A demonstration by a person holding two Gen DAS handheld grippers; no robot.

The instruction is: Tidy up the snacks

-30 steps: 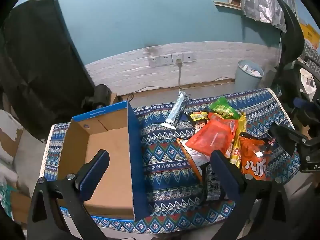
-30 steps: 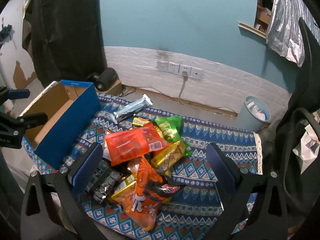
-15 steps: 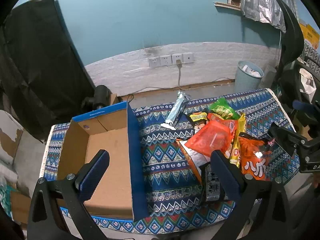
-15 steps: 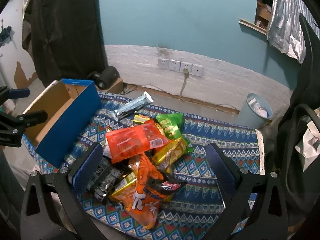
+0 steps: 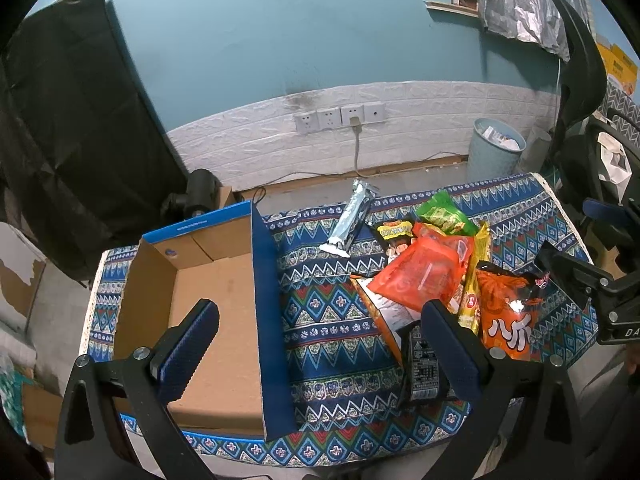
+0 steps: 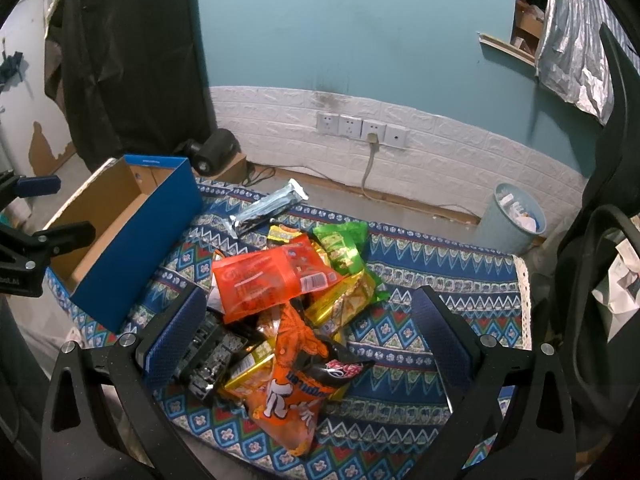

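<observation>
A: How much of the sorting can be judged done?

B: None, it seems. The cardboard box (image 5: 212, 312) is seen empty, and every snack lies outside it: a heap topped by the orange-red pouch (image 6: 264, 280), with the orange chip bag (image 6: 292, 392) at its near edge, just right of the box. The silver bar (image 5: 352, 216) is set apart, behind the heap.

A: And the grippers?

B: The left gripper (image 5: 316, 350) is held wide above the box's right wall; the right gripper (image 6: 308, 340) is spread wide over the heap. Nothing is gripped.

A: The surroundings?

B: Box and heap are carried by a patterned cloth (image 6: 420, 272). Behind the box, wall sockets (image 6: 362, 128) are seen; far right, a bin (image 6: 516, 220).
</observation>
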